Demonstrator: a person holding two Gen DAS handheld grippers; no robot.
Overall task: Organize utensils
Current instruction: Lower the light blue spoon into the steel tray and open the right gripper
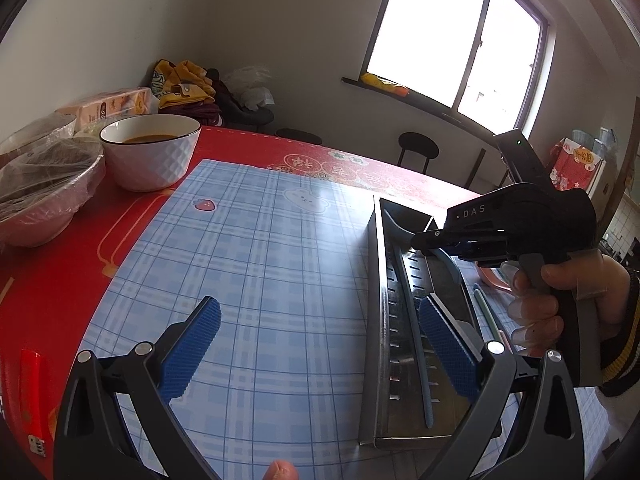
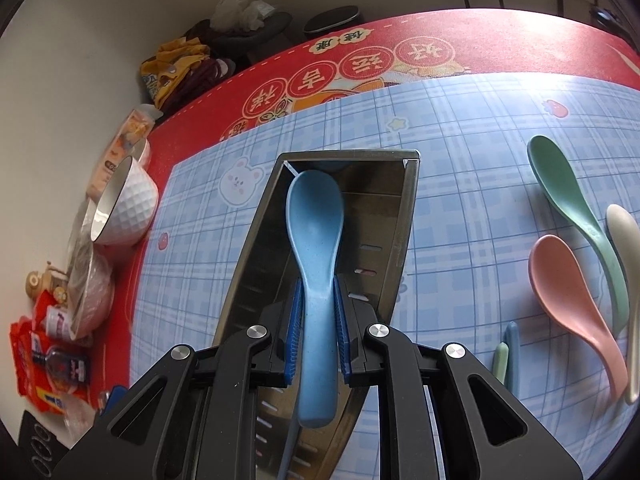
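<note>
My right gripper (image 2: 317,332) is shut on the handle of a blue spoon (image 2: 314,224) and holds it over the long steel utensil box (image 2: 400,216), bowl end toward the far wall. That box also shows in the left wrist view (image 1: 378,300), with a blue chopstick (image 1: 424,384) lying in it. My left gripper (image 1: 320,344) is open and empty above the blue plaid mat, left of the box. The right gripper (image 1: 436,236) hovers over the box's far end. A green spoon (image 2: 560,184), a pink spoon (image 2: 568,296) and a cream spoon (image 2: 626,240) lie on the mat to the right.
A white bowl with brown liquid (image 1: 152,152) and a film-covered bowl (image 1: 40,184) stand at the left on the red tablecloth. Two chopstick ends (image 2: 506,356) lie near the spoons. Snack packets (image 2: 44,372) sit at the table's left edge.
</note>
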